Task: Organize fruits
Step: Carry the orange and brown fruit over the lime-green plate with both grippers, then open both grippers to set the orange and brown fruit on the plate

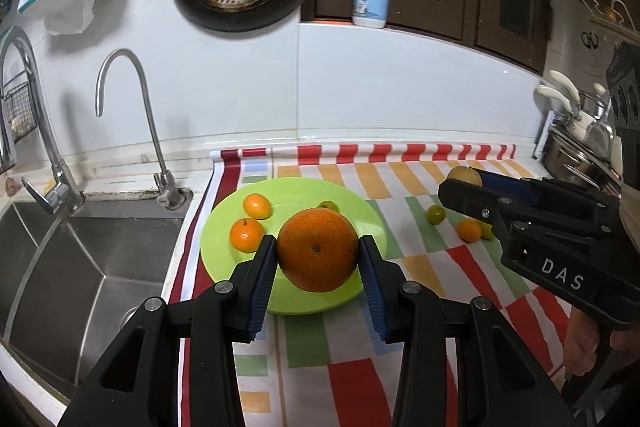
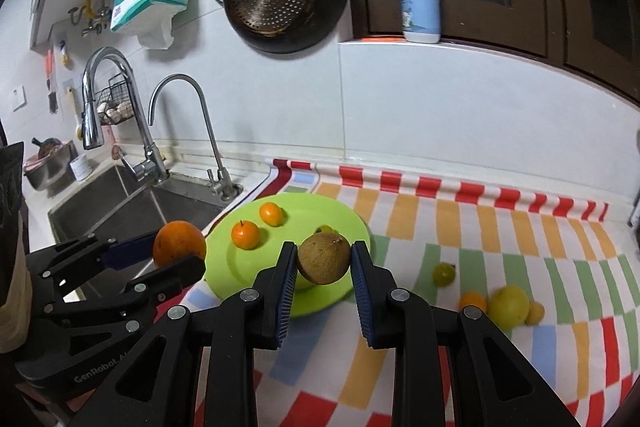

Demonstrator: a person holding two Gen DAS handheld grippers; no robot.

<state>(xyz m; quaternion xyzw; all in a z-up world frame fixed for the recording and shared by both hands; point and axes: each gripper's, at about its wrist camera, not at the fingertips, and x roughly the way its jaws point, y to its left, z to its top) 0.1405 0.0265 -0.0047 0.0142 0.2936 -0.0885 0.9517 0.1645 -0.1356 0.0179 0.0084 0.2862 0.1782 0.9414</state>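
Over the green plate (image 1: pixel 360 227) | left gripper (image 1: pixel 318 259) clamps big orange (image 1: pixel 318 251), stem dimple toward camera | right gripper (image 2: pixel 324 263) clamps brown round fruit (image 2: pixel 324 258) above plate's near rim | striped cloth (image 2: pixel 480 227) rightward mostly bare | sink (image 1: pixel 100 247) left

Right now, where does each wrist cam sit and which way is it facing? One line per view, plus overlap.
Left wrist: on the left gripper, angled down at the round lime-green plate beside the steel sink; its pads clamp a large orange; the right gripper and a bit of hand show at right.
Right wrist: on the right gripper, same heading, clamping a brown round fruit; the left gripper shows at left.
Shared: plate, two small oranges on it, striped cloth, faucets, hanging pan.
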